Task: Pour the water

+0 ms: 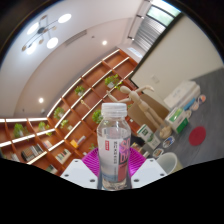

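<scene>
Gripper (114,166) closed down on a clear water bottle (115,145); both fingers w/ pink pads (93,161) press its lower body from either side, so bottle is clamped, not just standing between them. Bottle has a white cap (117,107), a red-and-white label (108,150), and looks roughly upright rel. to the fingers.

Beyond bottle: wooden shelving (75,100) w/ small green plants, ceiling lights (52,42) above, a table w/ boxes and clutter (165,125) off to one side. The whole room sits tilted, so gripper is prob. angled upward and the bottle lifted clear, though its base is hidden and I can't confirm that.

Step (judgement): carry phase, bottle in hand, pour not begun. No receiving cup identifiable; too small to tell among clutter. Cap seems on. Next: find vessel, get cap off, bring mouth over rim, tip slowly.
</scene>
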A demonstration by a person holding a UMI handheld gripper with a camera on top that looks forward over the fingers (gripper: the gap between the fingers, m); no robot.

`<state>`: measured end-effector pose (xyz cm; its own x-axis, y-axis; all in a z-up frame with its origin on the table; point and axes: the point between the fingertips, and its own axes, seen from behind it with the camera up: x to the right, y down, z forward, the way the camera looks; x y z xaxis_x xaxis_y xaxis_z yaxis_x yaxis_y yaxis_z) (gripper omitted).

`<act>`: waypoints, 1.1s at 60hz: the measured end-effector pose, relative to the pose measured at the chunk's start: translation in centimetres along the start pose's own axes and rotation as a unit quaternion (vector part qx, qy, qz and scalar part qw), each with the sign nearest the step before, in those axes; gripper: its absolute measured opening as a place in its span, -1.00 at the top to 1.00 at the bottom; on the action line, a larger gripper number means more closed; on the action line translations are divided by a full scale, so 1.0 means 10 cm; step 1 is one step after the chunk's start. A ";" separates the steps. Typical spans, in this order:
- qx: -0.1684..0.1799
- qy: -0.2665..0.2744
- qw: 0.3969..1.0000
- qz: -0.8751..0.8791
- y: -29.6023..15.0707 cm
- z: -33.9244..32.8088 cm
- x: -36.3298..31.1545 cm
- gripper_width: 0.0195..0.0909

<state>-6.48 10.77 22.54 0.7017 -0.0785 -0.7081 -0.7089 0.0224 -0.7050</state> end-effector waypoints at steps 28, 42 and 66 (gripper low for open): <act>0.055 0.265 0.893 -0.361 -1.17 -0.22 1.98 0.51; 0.030 0.278 0.885 -0.372 -1.08 0.06 2.55 0.52; 0.044 0.250 0.901 -0.351 -0.86 0.21 2.76 0.23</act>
<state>19.16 10.49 8.96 0.8395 -0.5433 0.0049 -0.0791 -0.1313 -0.9882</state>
